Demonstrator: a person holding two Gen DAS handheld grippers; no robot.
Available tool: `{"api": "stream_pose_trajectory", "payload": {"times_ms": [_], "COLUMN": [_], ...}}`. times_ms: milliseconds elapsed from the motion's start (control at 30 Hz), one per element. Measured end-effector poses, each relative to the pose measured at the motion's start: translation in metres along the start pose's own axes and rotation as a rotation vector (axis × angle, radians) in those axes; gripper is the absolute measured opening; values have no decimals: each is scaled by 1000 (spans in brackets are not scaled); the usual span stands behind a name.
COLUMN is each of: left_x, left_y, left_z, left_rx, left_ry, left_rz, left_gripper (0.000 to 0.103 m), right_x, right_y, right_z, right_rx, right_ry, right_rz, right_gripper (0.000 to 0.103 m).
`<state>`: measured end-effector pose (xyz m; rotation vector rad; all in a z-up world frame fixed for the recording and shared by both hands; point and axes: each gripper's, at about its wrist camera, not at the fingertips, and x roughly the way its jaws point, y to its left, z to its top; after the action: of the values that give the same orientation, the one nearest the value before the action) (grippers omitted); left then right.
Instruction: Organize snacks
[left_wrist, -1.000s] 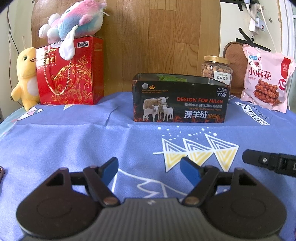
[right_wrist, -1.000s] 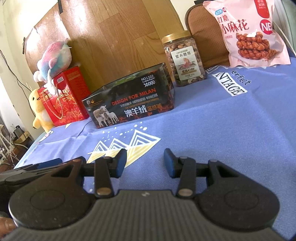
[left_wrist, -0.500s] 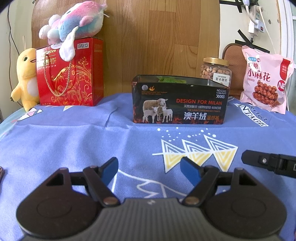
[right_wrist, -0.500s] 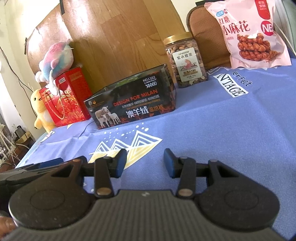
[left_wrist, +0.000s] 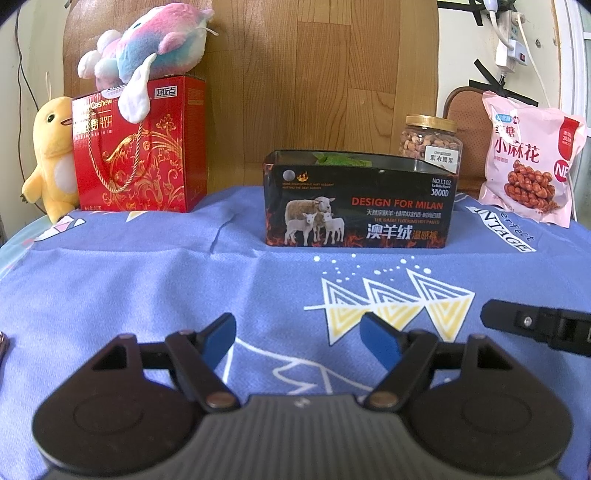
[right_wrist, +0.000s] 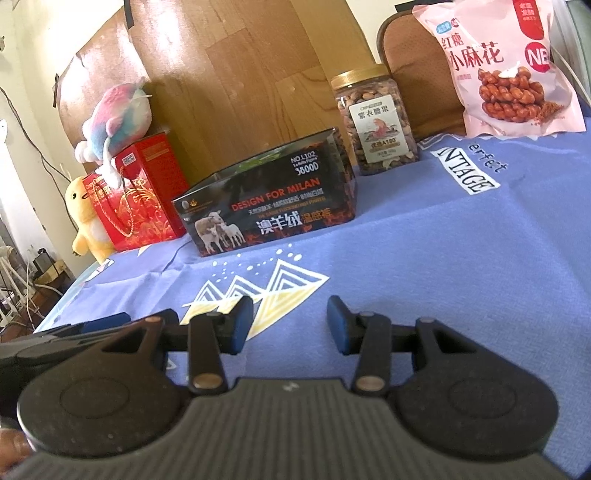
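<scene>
A black open-topped box (left_wrist: 356, 201) with sheep pictures stands mid-table on the blue cloth, something green showing inside; it also shows in the right wrist view (right_wrist: 271, 212). A clear jar of nuts (left_wrist: 430, 142) with a gold lid stands behind its right end, also in the right wrist view (right_wrist: 375, 122). A pink bag of twisted snacks (left_wrist: 532, 158) leans at the back right, also in the right wrist view (right_wrist: 498, 66). My left gripper (left_wrist: 298, 341) is open and empty, low over the cloth. My right gripper (right_wrist: 290, 325) is open and empty, to its right.
A red gift box (left_wrist: 138, 147) with a pastel plush toy (left_wrist: 147, 40) on top stands at the back left, beside a yellow plush duck (left_wrist: 53, 155). A wooden board (left_wrist: 314, 74) backs the table. A brown chair back (right_wrist: 417, 81) is behind the jar.
Both grippers have shifted slightly; the right wrist view has drawn back and tilted a little. Both stay open and empty. Nothing on the table has moved.
</scene>
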<state>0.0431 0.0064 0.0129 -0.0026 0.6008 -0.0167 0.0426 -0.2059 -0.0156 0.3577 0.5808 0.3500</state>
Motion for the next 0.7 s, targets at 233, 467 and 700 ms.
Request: {"api": "stream_pose_trajectory", "payload": {"times_ms": [233,467,700], "left_x": [-1,-1,-1], "left_y": [-1,-1,-1], "left_z": [0,0,0], "left_rx": [4,4,4], "left_ry": [-1,-2,-2], "left_rz": [1,1,2], "left_gripper": [76,76,76], "right_x": [0,0,0], "right_y": [1,1,0], "right_z": [0,-1,0], "right_rx": [1,1,1], "right_ry": [-1,-1,0], "right_rz": [-1,-1,-1], "right_gripper": [47,47,47]}}
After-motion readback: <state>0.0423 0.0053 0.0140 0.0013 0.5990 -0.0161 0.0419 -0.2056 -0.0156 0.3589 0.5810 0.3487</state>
